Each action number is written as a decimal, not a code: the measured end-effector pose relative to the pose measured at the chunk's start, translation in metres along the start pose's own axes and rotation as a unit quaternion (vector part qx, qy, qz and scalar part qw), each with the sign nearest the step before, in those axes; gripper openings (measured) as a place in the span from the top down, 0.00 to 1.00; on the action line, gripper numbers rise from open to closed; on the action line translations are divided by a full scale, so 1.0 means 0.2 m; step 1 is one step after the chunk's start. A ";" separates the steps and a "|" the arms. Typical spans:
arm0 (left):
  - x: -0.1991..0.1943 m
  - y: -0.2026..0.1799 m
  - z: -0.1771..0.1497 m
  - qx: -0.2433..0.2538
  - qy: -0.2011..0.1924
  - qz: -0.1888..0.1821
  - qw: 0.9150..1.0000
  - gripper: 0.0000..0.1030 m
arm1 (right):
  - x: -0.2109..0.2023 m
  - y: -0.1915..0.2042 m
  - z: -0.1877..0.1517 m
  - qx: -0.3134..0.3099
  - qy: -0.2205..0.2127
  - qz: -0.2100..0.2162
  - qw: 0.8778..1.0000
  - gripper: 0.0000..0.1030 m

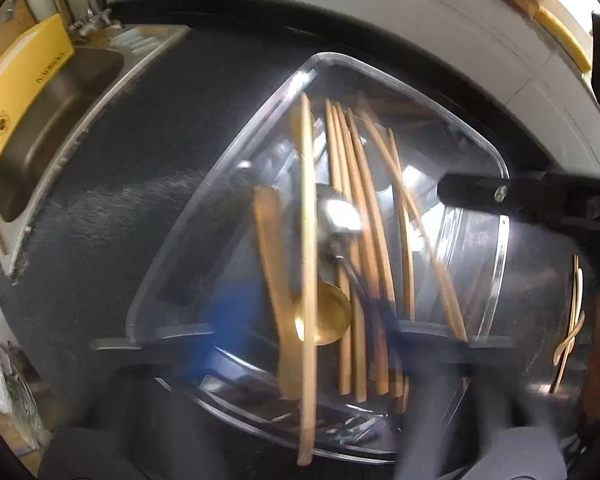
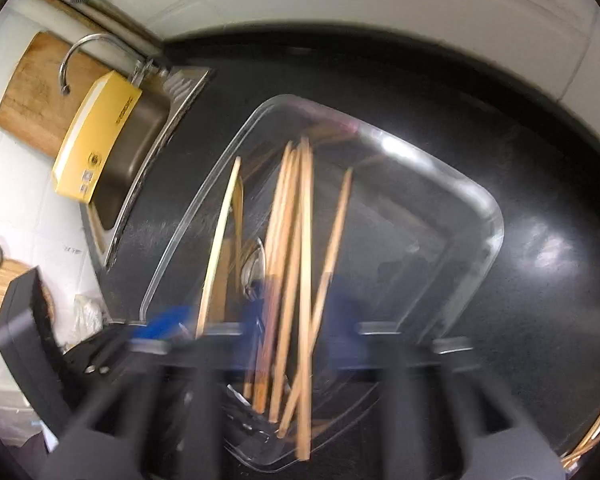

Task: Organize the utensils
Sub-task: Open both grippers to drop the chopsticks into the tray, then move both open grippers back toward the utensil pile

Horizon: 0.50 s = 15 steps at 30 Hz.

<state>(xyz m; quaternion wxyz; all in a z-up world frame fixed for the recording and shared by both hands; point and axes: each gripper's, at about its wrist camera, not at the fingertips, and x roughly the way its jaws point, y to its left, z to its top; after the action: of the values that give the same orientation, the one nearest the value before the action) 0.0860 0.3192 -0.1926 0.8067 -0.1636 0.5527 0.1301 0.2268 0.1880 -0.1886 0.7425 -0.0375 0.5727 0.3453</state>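
Fingers [image 1: 168, 340] of the left gripper [image 1: 300, 344] blurred along the lower edge of the left wrist view, spread wide over the clear plastic tub [image 1: 496, 248], nothing between them. Fingers [image 2: 452, 346] of the right gripper [image 2: 300, 344] likewise smeared by motion, also parted wide above the tub [image 2: 492, 216]; whether anything is held, impossible to tell. Inside the tub: a bundle of wooden chopsticks [image 1: 364, 240] lying lengthwise, a flat wooden spatula [image 1: 276, 264] left of them, a metal spoon [image 1: 336, 212] and a gold spoon [image 1: 328, 316] among them. Same chopsticks [image 2: 292, 248] fanned out in the right wrist view, one pale stick [image 2: 220, 248] leaning toward the tub's left wall. Right of the tub, on the dark table [image 1: 112, 200], two more wooden utensils [image 1: 572, 320] crossed, apart from the tub. Left of the tub, a steel sink [image 1: 60, 120] with a faucet [image 2: 80, 52] and a yellow box [image 2: 96, 136] at its edge. Beyond the sink, a wooden cutting board [image 2: 36, 92] against the white wall.
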 end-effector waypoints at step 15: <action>-0.43 0.18 0.01 -0.033 -0.105 -0.009 0.994 0.10 | -0.47 -0.13 -0.17 0.016 -0.068 -0.019 0.997 0.18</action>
<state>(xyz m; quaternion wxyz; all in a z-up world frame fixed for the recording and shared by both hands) 0.0432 0.3502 -0.1163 0.8555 -0.1805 0.4593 0.1570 0.2028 0.1092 -0.1260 0.7867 -0.0127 0.5257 0.3233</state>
